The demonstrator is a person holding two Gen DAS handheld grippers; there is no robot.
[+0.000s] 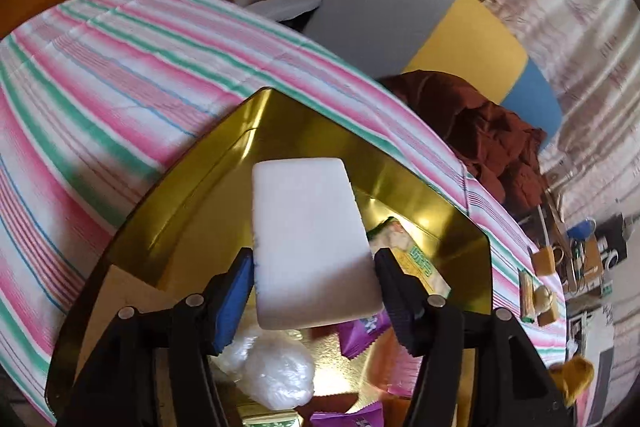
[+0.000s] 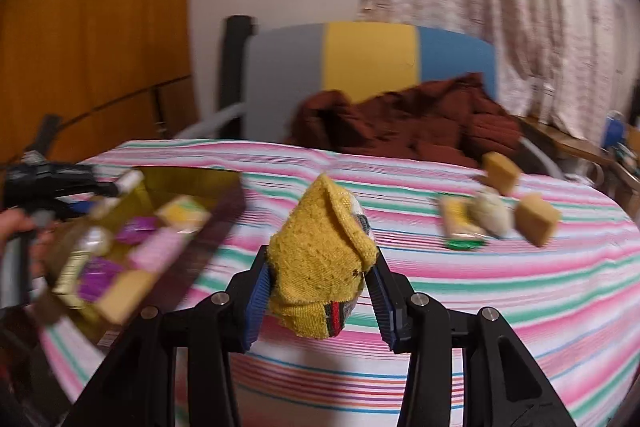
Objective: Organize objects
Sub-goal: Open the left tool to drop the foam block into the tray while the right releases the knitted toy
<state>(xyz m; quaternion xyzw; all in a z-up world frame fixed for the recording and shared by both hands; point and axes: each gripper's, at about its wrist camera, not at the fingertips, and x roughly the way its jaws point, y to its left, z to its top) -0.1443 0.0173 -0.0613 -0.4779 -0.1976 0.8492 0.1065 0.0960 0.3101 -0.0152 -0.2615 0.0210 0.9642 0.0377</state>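
From the left wrist, the left claw (image 1: 314,267) is clamped on a white block (image 1: 308,243) that juts forward from between its pads and hangs over the gold tray (image 1: 432,195); to finish well I'd lower it onto the bare gold floor at the tray's far corner, away from the purple wrappers (image 1: 362,331) and plastic-wrapped lump (image 1: 276,379) near the claw, before letting go. From the right wrist, the right claw (image 2: 316,287) grips a yellow sock (image 2: 320,259) above the striped tabletop (image 2: 500,287), the gold tray off to its left, so it should carry the sock over the tray's rim without nudging it.
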